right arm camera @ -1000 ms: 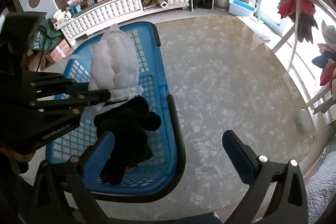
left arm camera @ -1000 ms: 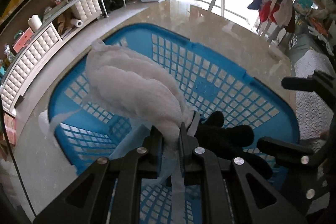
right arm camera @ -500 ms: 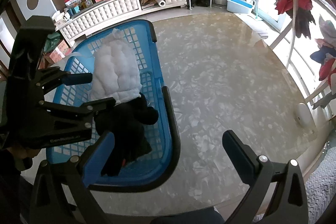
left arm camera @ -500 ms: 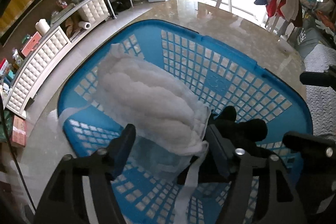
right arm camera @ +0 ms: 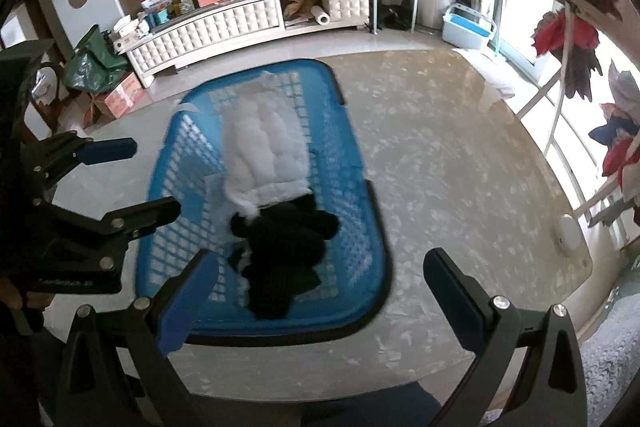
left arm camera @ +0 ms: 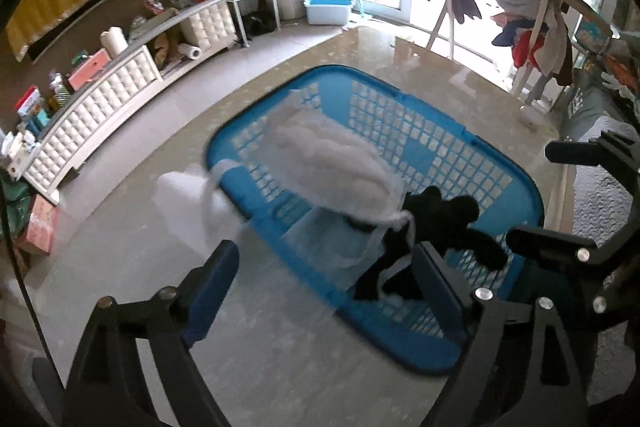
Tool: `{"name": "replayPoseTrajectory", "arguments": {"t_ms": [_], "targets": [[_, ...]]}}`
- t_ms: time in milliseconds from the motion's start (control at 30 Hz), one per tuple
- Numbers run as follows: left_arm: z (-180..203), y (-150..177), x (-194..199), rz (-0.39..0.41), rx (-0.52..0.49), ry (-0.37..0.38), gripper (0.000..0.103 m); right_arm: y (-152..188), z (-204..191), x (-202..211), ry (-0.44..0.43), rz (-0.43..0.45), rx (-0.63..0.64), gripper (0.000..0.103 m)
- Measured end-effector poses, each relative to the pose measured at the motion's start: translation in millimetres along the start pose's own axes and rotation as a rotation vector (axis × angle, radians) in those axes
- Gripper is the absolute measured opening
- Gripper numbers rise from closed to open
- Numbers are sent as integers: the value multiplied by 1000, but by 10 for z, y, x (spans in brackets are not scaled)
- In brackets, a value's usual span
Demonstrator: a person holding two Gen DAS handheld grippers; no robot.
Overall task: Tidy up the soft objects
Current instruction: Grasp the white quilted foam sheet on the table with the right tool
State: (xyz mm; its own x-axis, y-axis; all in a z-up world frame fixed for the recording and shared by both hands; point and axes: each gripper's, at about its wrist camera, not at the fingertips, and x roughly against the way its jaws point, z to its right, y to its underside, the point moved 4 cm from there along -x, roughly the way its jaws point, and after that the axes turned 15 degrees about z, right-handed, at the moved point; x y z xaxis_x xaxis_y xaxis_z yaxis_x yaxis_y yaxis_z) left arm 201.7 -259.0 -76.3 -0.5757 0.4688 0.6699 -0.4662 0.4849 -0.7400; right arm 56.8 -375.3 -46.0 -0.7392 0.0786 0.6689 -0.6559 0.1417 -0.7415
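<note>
Blue basket with white padding

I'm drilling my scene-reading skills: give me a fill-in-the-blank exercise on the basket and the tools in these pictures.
1. The white quilted padding lies inside the ____ basket.
2. The soft item lying against the padding's near end is ____ in colour.
3. The left tool has its jaws ____ and holds nothing.
4. The right tool holds ____.

Missing words: blue; black; open; nothing
</note>
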Motion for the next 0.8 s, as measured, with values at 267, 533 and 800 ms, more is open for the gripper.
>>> {"name": "replayPoseTrajectory", "arguments": {"t_ms": [267,533,800], "targets": [[-397,209,532,49,63,-68,94,-97,-453,14,-35,22,59,103],[-865,495,859,51,136,-134,94,-190,-985,-199,-83,16,136,103],[-1399,854,1007,29,233,-200,94,-218,-1505,-545,-149,-12,196,103]]}}
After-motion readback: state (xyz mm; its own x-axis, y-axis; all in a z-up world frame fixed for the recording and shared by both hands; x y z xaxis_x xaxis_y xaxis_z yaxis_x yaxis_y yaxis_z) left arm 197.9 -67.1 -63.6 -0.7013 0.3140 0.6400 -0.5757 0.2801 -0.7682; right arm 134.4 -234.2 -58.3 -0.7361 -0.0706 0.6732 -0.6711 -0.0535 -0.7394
